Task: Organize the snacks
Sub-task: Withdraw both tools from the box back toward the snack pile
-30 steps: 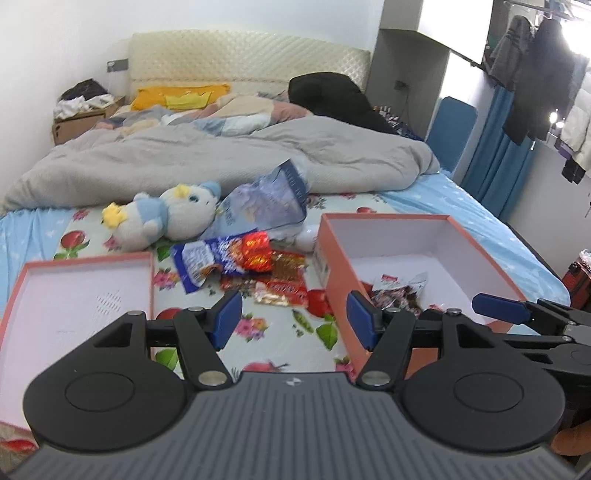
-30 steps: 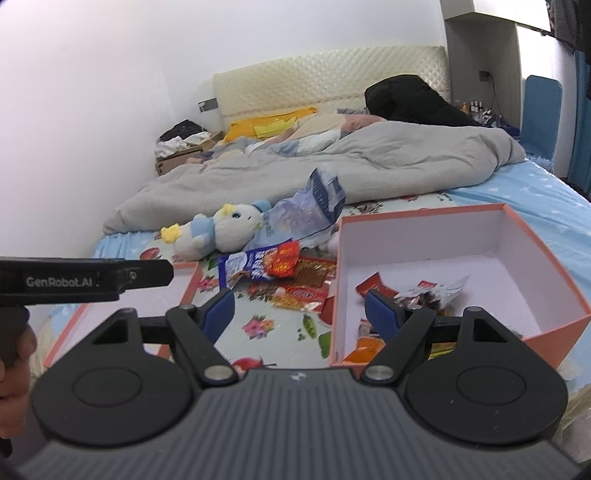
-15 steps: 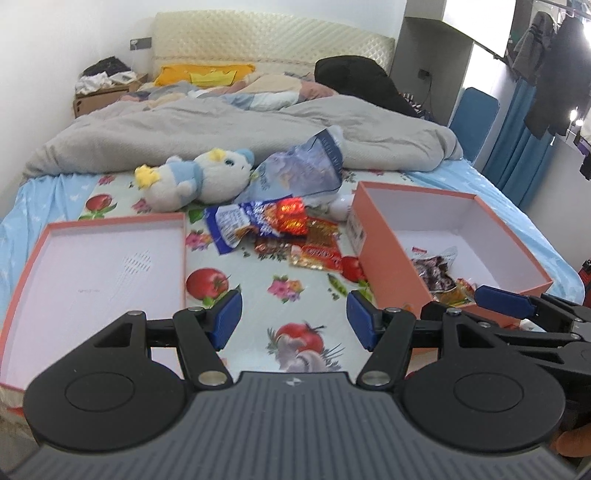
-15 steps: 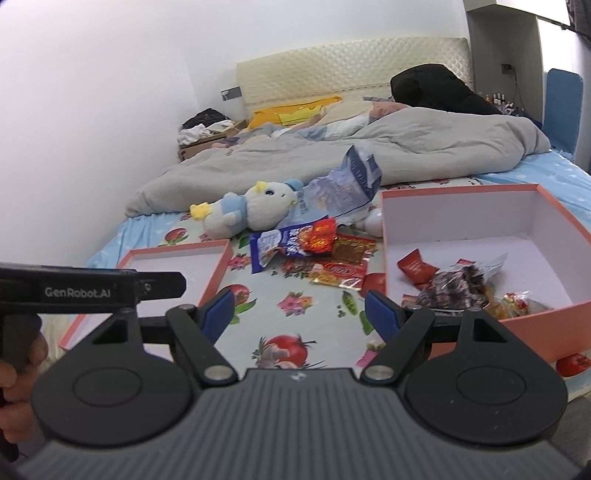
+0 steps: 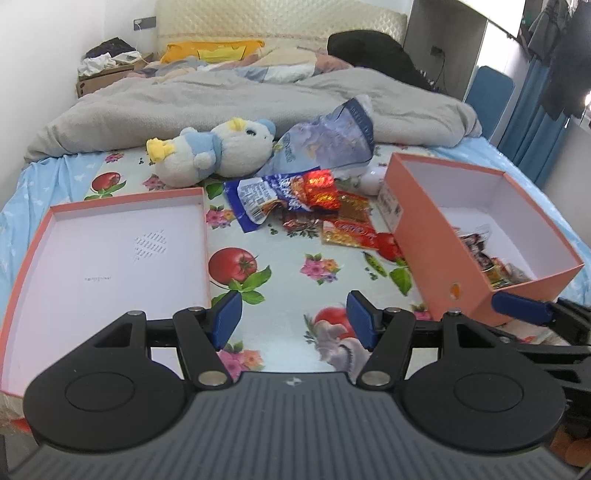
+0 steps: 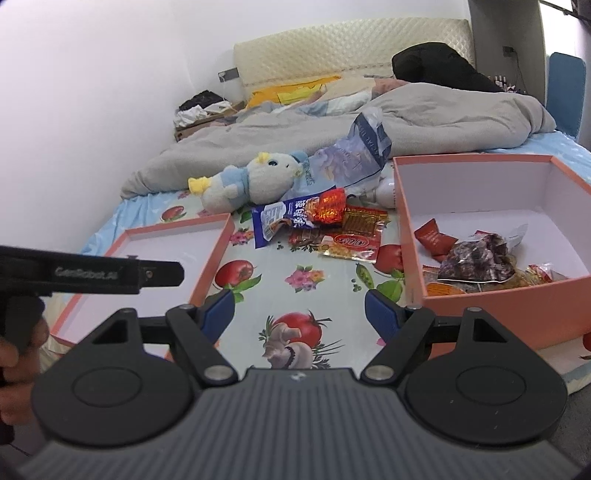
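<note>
Left gripper (image 5: 293, 319): jaws apart, nothing between them, above the floral cloth (image 5: 291, 291). Right gripper (image 6: 300, 313): jaws apart, empty, above the same cloth.

Landmark: box (image 5: 432, 236), orange, open, white inside.
- Snacks (image 6: 476, 258) in the box: dark packet, red and orange wrappers, piled in its near corner; just right of the right gripper.
- Loose snacks (image 5: 306, 203): blue-white packet, red foil, red-yellow sachets, heaped on the cloth left of the box, well beyond both grippers.
- Lid (image 5: 107, 254): orange rim, upturned, across the cloth from the box, beside the left gripper.
- Plush toy (image 5: 218, 151) and large blue bag (image 5: 328, 144): behind the loose snacks.

Surface: bed, blue sheet (image 5: 22, 184) under the cloth. Grey duvet (image 5: 221, 99) beyond; cream headboard (image 5: 277, 18); white walls.

A hand (image 6: 14, 373) holds the left gripper's handle.
</note>
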A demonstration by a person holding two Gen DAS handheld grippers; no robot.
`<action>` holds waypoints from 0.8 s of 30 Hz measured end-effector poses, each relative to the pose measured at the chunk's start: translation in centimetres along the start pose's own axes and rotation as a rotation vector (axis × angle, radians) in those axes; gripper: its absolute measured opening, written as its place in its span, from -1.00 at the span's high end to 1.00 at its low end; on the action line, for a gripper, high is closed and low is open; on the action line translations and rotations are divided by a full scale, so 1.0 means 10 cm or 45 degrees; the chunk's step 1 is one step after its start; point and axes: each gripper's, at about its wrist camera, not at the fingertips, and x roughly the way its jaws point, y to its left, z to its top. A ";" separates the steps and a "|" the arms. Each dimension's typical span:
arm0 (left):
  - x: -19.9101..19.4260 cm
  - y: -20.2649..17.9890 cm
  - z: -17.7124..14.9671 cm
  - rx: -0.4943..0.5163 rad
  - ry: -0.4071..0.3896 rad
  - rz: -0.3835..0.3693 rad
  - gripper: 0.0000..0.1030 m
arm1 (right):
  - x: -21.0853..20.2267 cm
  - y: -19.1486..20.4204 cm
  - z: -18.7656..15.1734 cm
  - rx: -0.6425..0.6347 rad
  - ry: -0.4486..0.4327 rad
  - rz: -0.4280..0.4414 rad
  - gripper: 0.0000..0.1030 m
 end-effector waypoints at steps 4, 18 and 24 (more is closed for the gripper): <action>0.26 0.08 0.07 0.047 0.027 0.038 -0.32 | 0.18 0.06 0.09 -0.022 -0.018 0.003 -0.53; 1.33 0.27 0.49 0.362 0.078 0.108 -0.32 | 1.24 0.00 0.52 -0.011 -0.043 -0.046 -0.52; 1.75 0.31 0.74 0.475 0.075 0.108 -0.32 | 1.69 -0.14 0.66 -0.006 -0.017 -0.084 -0.52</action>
